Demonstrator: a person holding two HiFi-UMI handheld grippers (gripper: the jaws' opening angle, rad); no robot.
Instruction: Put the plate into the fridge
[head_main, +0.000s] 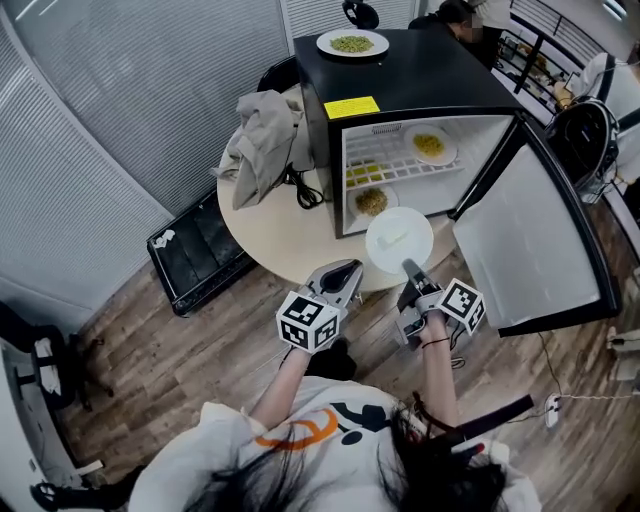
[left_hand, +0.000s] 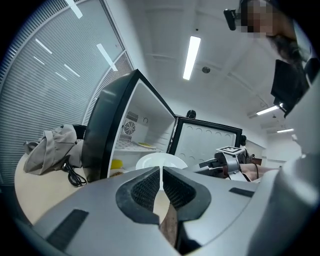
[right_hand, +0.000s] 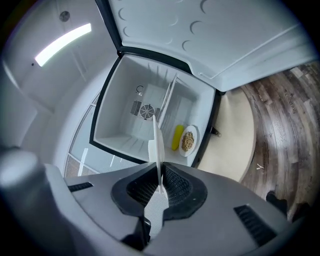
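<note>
Carrying step, judged: plate held, not yet inside.

Black cube-shaped mini fridge (head_main: 410, 90) stands on the round beige tabletop (head_main: 280, 240). Its door (head_main: 540, 240) is swung wide to the right and the white interior is exposed. White wire shelf (head_main: 400, 165) splits the cavity into two. A plate of yellow food (head_main: 430, 145) sits on the upper level and a plate of brownish food (head_main: 372, 201) on the lower floor, to the left.

Round white plate (head_main: 398, 240), apparently empty, is in the air in front of the opening, above the near edge of the tabletop. Right gripper (head_main: 408, 266) is clamped on its near rim; in the right gripper view the plate (right_hand: 157, 145) stands edge-on between the pressed pads. Left gripper (head_main: 352, 266) hangs just beside it, jaws together, nothing between them.

Notes for doing it well:
- Keep the plate level; a pinch on one rim lets it sag.
- Aim for the bare floor right of the brownish plate, which looks like the roomiest spot.
- Enter under the wire shelf and clear of the door frame.
- Set it fully down before loosening the clamp.
</note>
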